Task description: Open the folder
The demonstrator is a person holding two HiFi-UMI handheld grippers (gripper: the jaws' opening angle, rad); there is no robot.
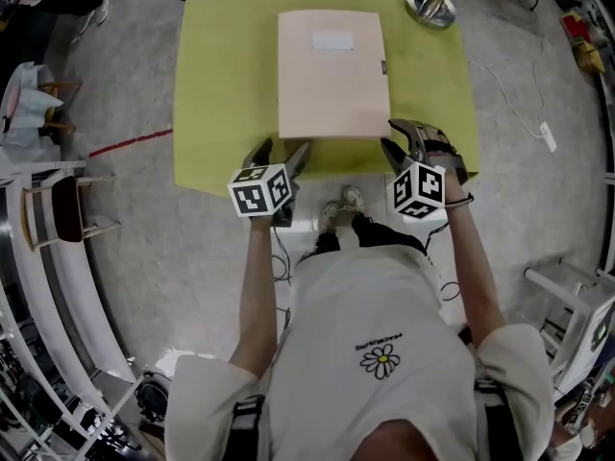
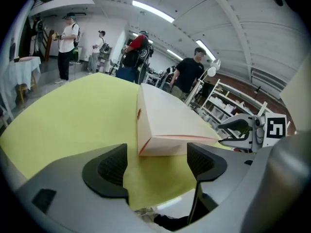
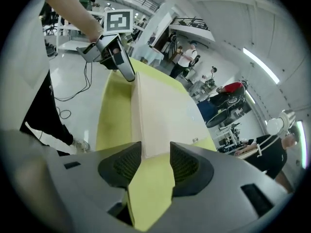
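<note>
- On the yellow-green table (image 1: 216, 84), the folder (image 1: 332, 75) is lying flat and closed near the middle, with its cover facing up and one short edge facing the person.
- The left gripper (image 1: 281, 155) is pointing down at the folder's near left corner. Its fingers (image 2: 109, 168) are standing wide apart and gripping nothing; only bare table is showing between them, and the corner is sitting just ahead of the gap.
- The right gripper (image 1: 407, 144) is waiting at the near right corner. Its fingers (image 3: 121, 166) are also standing apart, with a narrower gap, and are holding nothing, while the folder's near edge is lining up just beyond that gap.
- Neither pair of pads is pressing on the folder yet, going by both gripper views.
- A lamp base (image 1: 430, 6) is standing at the far right corner of the table, well apart from the folder.
- By my reading, the task is only just beginning: the approach is looking finished, but the cover is not lifting anywhere, so the real work is all remaining.
- What is remaining is probably catching the cover's free edge and swinging it over, perhaps with the other gripper steadying the body.
- A small dark fitting (image 1: 382, 66) is showing on the right edge, but I cannot tell which side is hinging.
</note>
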